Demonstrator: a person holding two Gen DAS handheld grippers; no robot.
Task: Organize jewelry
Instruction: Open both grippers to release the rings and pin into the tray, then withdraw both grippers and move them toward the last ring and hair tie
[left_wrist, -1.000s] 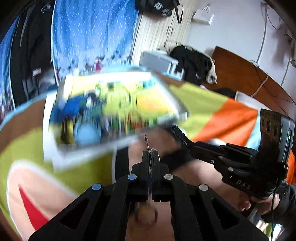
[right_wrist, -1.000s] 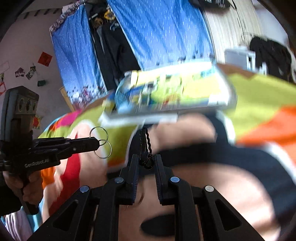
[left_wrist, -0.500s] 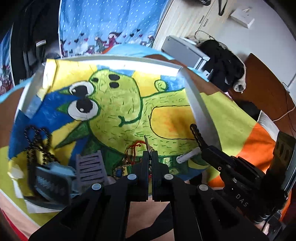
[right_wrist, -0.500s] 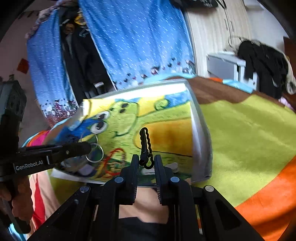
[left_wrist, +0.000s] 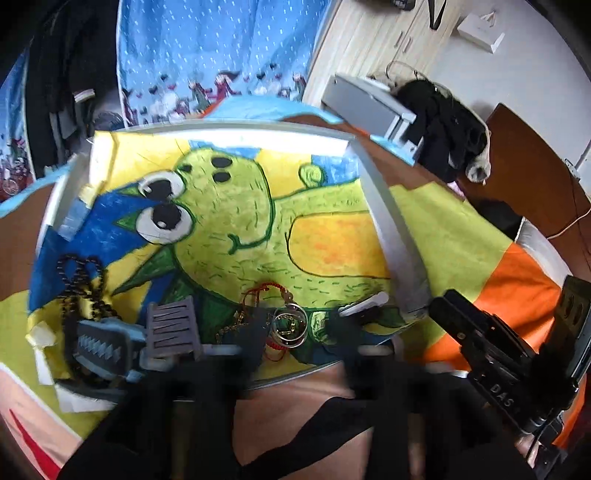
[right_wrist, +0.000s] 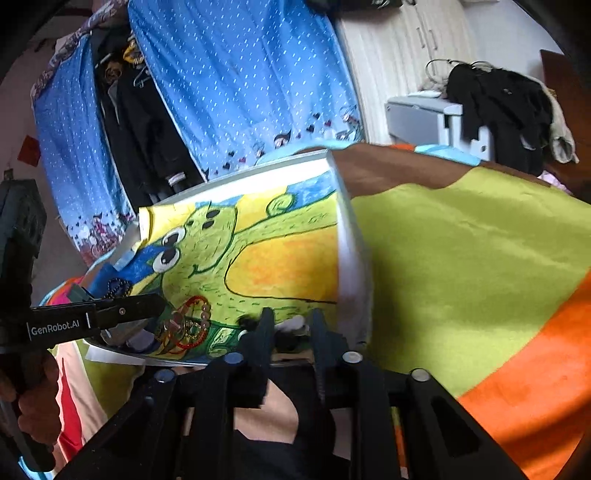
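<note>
Letting go over the near edge of the tray (left_wrist: 384, 206), my left gripper (left_wrist: 295, 354) has just opened, empty above the light, slippery gold rings (left_wrist: 290, 325); best pinched across the rim. My right gripper (right_wrist: 291, 332) has just opened around the limp black cord (right_wrist: 286, 339). Farther left lie stiff hair clips (left_wrist: 171, 326) and loose black beads (left_wrist: 79, 277).

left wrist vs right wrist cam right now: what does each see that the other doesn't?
Left wrist only: the grey comb-like clip, the blue toothed clip beside it, and the black bead string shown in full.

Right wrist only: a hand gripping the left gripper's handle, and black clothes hanging between the blue curtains.

Both: the white tray with its green cartoon-creature lining, the red cord bracelet, the metal rings, and the white clip.
</note>
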